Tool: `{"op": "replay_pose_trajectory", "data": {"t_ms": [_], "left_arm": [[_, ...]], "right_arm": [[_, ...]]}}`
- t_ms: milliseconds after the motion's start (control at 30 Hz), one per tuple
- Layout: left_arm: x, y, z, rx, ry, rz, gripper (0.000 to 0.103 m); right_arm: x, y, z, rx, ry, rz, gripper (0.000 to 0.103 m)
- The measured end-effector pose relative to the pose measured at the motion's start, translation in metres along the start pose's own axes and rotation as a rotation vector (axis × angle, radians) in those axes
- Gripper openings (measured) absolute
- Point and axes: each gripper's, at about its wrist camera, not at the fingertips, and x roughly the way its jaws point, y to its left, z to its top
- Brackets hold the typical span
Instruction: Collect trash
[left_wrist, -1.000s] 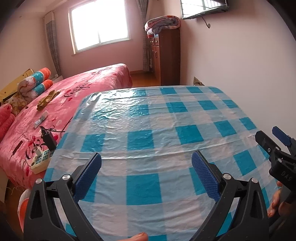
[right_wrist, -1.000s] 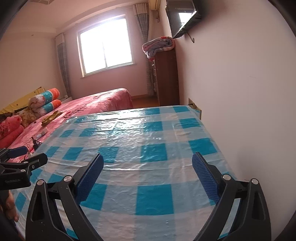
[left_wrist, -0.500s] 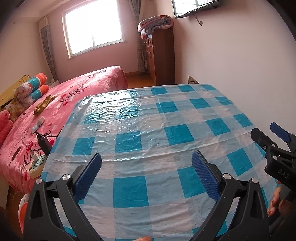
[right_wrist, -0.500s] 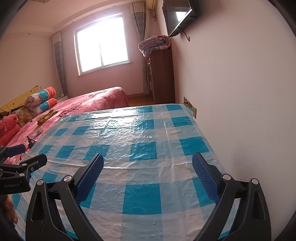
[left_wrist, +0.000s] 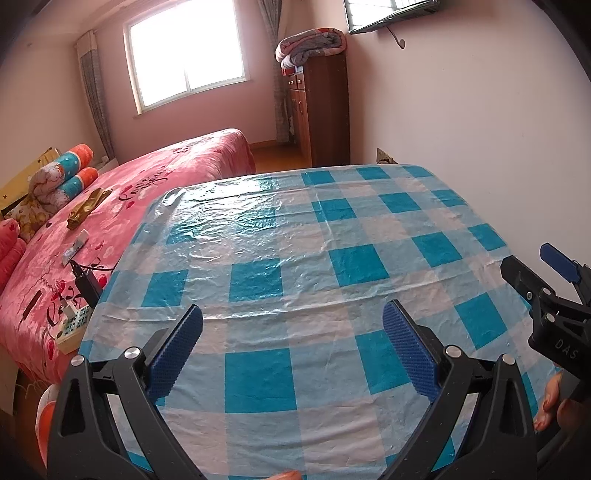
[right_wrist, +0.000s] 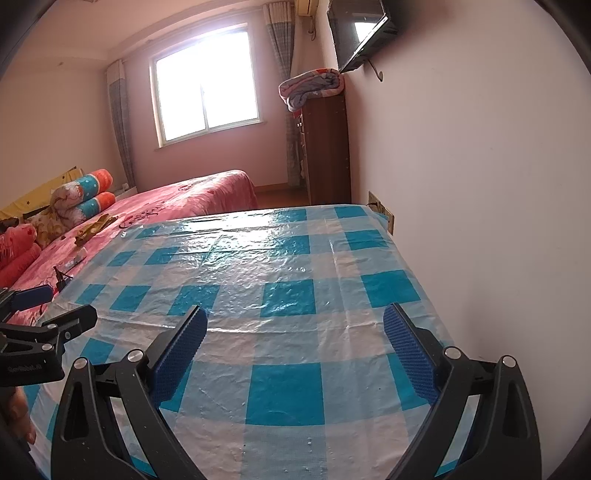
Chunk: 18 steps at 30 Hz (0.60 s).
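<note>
Left gripper (left_wrist: 291, 347) spread wide, right gripper (right_wrist: 293, 347) spread wide, checked tablecloth (left_wrist: 295, 258) bare, right edge against wall (right_wrist: 480, 184)

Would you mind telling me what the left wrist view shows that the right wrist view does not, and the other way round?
Only the left wrist view shows the power strip at the bed's near edge, and the right tool from the side, at the right border. Only the right wrist view shows the dark screen on the wall, and the left tool at the left border. Both share the blue checked tablecloth, the pink bed, the window, and the wooden cabinet with a folded blanket on top. Both tools are open and hold nothing; no trash is visible.
</note>
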Motion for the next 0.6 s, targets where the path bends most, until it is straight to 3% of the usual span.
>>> {"op": "replay_pose_trajectory", "data": {"t_ms": [300, 600], "left_arm": [[0.007, 0.001, -0.002, -0.005, -0.006, -0.014, 0.098], [0.062, 0.018, -0.011, -0.069, 0.162, -0.025, 0.098]], "right_arm": [[0.004, 0.003, 0.0, -0.007, 0.019, 0.012, 0.095], [0.03, 0.004, -0.003, 0.015, 0.167, 0.071, 0.096]]}}
